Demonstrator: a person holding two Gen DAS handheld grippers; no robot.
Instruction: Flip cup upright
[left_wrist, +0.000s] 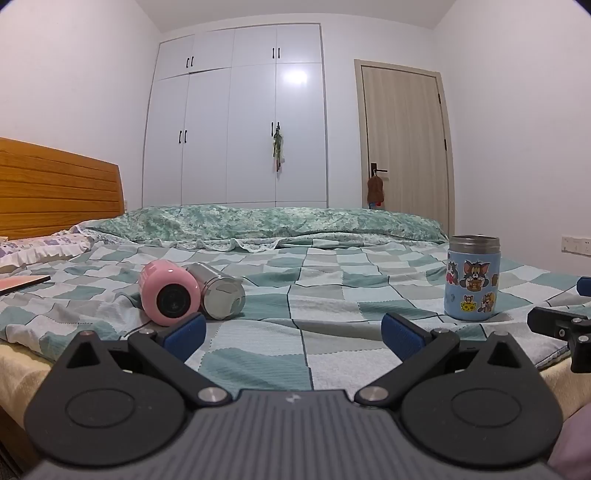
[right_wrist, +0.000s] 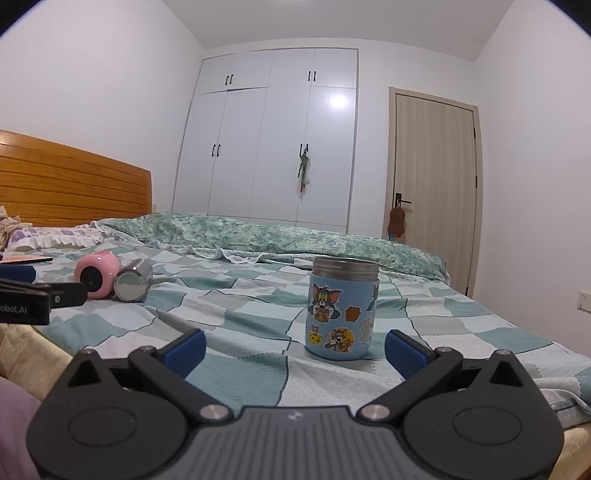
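My left gripper is spread wide over the checked bedspread, nothing between its blue pads. Ahead to its left, the pink cup lies on its side, bottom toward me, touching a steel cup that is also tipped over. My right gripper gapes just as wide and holds nothing. The blue cartoon cup stands upright just beyond its fingertips.
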